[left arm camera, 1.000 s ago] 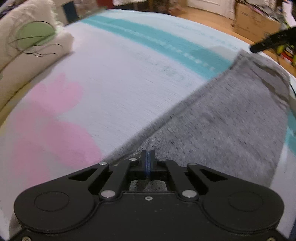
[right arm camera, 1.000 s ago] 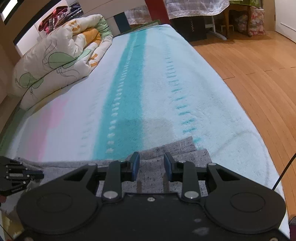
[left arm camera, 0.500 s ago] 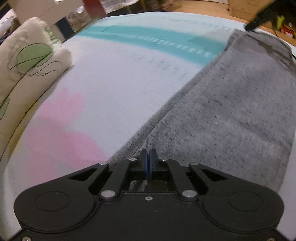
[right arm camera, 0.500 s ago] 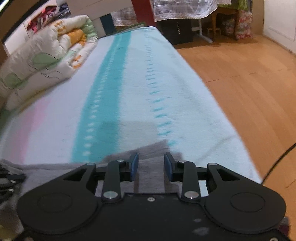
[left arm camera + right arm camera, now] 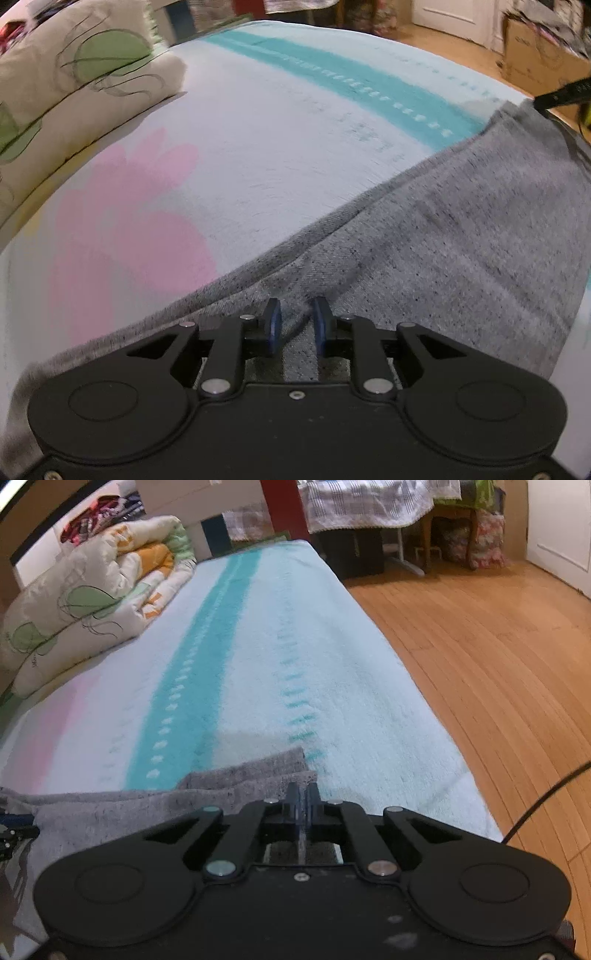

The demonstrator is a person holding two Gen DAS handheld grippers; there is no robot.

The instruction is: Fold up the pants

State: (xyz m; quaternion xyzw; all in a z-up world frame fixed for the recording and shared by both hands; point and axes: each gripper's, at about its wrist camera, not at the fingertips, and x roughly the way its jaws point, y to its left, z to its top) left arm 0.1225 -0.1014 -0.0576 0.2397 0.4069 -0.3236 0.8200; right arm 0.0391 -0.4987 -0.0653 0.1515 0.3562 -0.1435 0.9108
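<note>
Grippers: two. Left gripper (image 5: 295,317), jaws opening, grey cloth between the pads; right gripper (image 5: 303,794), jaws together at the cloth's far edge.

Pants (image 5: 461,258): one pair, grey, across the near end of the bed.

Blanket (image 5: 258,664): one, pale, with one solid teal stripe and one pink patch.

Rolled quilt (image 5: 92,602): one, far left.

Cardboard box (image 5: 535,51): one, far right on the floor.
</note>
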